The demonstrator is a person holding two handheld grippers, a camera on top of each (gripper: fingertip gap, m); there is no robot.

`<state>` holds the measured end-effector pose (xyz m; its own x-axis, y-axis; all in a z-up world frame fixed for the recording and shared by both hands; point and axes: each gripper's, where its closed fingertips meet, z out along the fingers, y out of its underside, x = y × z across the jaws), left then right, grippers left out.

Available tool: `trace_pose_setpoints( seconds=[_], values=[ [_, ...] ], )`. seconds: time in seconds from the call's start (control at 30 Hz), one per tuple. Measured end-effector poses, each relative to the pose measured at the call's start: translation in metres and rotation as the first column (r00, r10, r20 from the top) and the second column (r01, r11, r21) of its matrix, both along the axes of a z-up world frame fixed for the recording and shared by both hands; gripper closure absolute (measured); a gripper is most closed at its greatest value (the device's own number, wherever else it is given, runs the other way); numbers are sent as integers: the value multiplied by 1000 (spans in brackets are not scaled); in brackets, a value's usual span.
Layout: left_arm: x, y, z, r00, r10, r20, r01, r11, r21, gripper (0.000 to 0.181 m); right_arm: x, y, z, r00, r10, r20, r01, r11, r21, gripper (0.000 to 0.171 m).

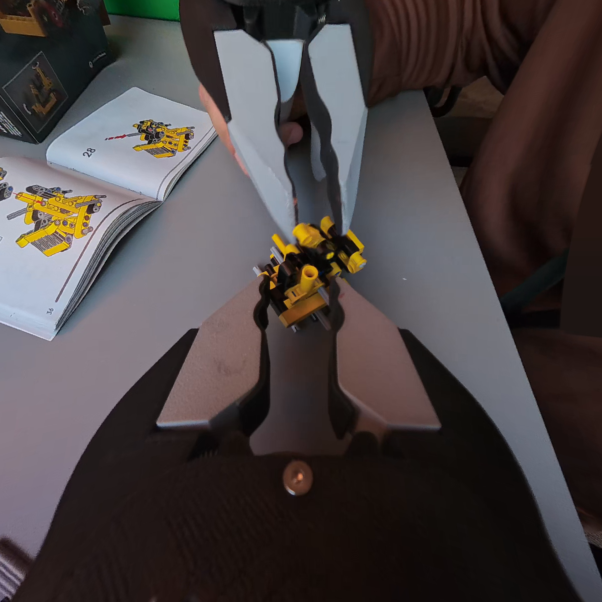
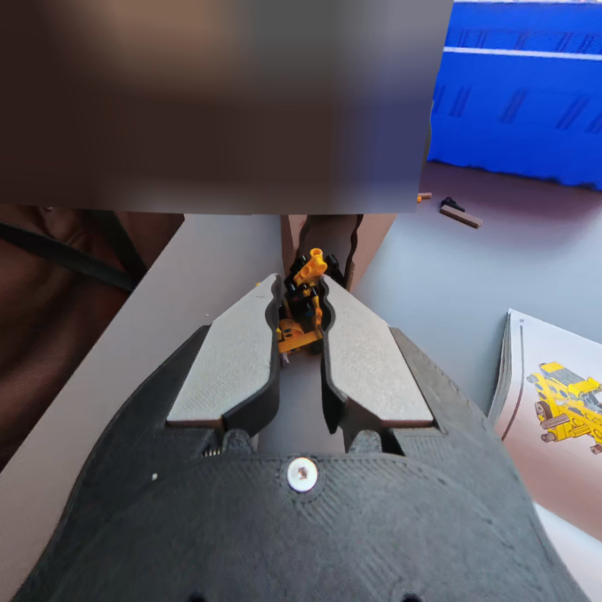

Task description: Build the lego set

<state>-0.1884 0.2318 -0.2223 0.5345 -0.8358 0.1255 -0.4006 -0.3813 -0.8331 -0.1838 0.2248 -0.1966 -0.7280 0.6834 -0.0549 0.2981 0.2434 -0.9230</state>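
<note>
On my left wrist feed, my left gripper (image 1: 298,286) has its fingers closed against the near end of the lego model (image 1: 312,273), one tip on each side of it. The model is a small knot of yellow and black pieces with grey axles sticking out, held just above the grey table (image 1: 182,267) near its right edge. The right gripper (image 1: 321,224) comes in from the far side, its tips narrowed onto the model's far end, where a rounded yellow connector sits between them.

Only this feed shows the open instruction booklet (image 1: 75,224) lying flat to the left, with a dark set box (image 1: 49,65) standing behind it. It also shows a bare hand (image 1: 224,130) behind the right gripper and a brown ribbed sleeve (image 1: 439,49).

My right wrist feed looks the opposite way. There the model (image 2: 301,312) is clamped between my right gripper's (image 2: 299,283) fingertips, with a yellow connector poking up past them. The left gripper (image 2: 321,257) shows only partly beyond it. This feed alone shows a few loose pieces (image 2: 456,211) on the far tabletop, before a blue crate (image 2: 521,97). The booklet (image 2: 553,407) is at the right edge.

Both grippers have matte grey wedge fingers with wavy black rubbery inner edges, on black printed bodies with ridged layers and a single metal screw
</note>
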Motion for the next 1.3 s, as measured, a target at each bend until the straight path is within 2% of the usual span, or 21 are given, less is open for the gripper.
trace_pose_setpoints(
  seconds=[0.17, 0.3, 0.4, 0.5, 0.57, 0.77, 0.93, 1.07, 1.13, 1.23, 1.3],
  values=[
    [-2, -4, 1, 999, -26, -38, 27, 999, 38, 148, 5, 3, 4, 1000, 8, 11, -8, 999, -32, 148],
    [0, -4, 1, 999, -28, -44, 30, 999, 42, 149, 14, -7, 7, 998, 59, 2, -59, 996, -66, 151],
    [1, -5, 1, 998, -33, -46, 35, 998, 44, 149, 0, 0, 0, 999, -36, 3, 36, 999, 7, 147],
    [2, -6, 0, 998, -40, -41, 42, 998, 38, 148, 5, -7, -3, 999, -3, 53, 5, 999, -45, 140],
    [0, -4, 0, 999, -24, -40, 26, 999, 37, 140, 11, -13, 4, 999, 23, 22, -21, 998, -65, 141],
    [-2, -4, 0, 999, -17, -35, 19, 999, 33, 140, 44, -27, 10, 993, 118, -16, -118, 992, -39, 145],
    [-2, -5, 0, 998, -22, -55, 24, 999, 41, 136, 52, -9, 6, 999, 48, 4, -47, 997, -57, 145],
    [-5, -4, 0, 998, -15, -65, 18, 999, 42, 133, 29, 13, 4, 992, -128, 2, 128, 990, -57, 142],
    [-3, -3, 0, 998, -15, -64, 18, 999, 43, 134, 25, 11, 4, 991, -134, 22, 135, 987, -86, 138],
    [1, -3, -1, 997, -25, -70, 28, 999, 43, 135, 18, 1, 16, 992, -121, -25, 117, 983, -145, 130],
    [4, -4, -3, 995, -37, -89, 41, 998, 49, 135, 14, -5, 12, 993, -122, -10, 120, 986, -119, 127]
  ],
)
